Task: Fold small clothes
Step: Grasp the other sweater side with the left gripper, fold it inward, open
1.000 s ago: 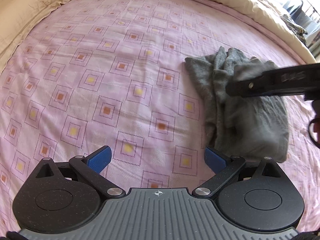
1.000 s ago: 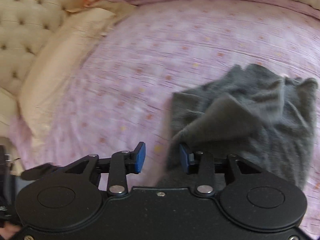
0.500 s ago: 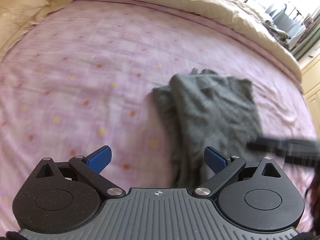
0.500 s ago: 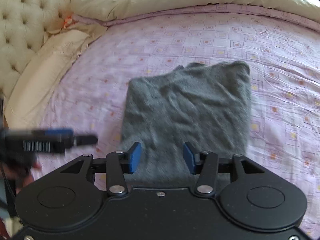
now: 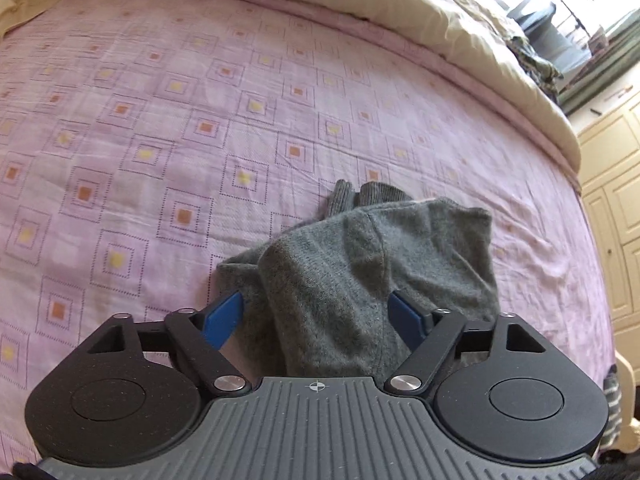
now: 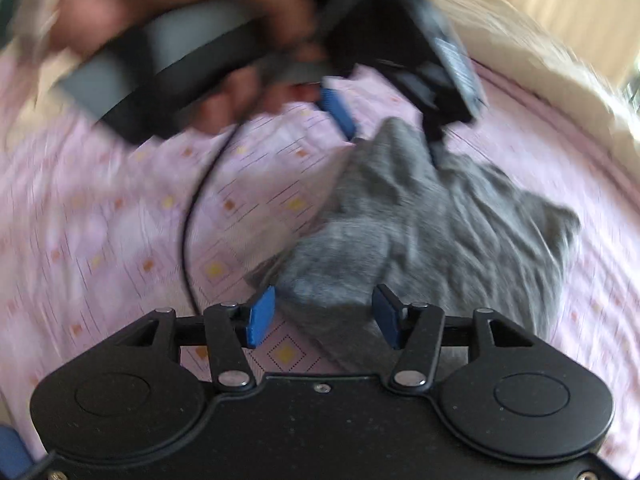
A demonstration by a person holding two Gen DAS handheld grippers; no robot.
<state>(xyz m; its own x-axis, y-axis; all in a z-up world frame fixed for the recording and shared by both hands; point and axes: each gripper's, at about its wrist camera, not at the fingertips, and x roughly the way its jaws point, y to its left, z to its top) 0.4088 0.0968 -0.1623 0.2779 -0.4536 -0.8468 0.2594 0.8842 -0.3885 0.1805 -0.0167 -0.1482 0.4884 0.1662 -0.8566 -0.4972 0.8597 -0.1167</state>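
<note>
The left gripper (image 5: 316, 318) has a ribbed grey body with a small crosshair mark at its front edge, flanked by two round speckled black housings. Black link arms with silver pivot screws carry its blue pads (image 5: 222, 320). The right gripper (image 6: 322, 316) is all black, with the same round housings, silver screws and blue pads (image 6: 260, 316). Seen blurred from the right wrist, a hand (image 6: 180, 20) wraps a grey handle, and a thin black cable (image 6: 192, 216) curves down from it.
</note>
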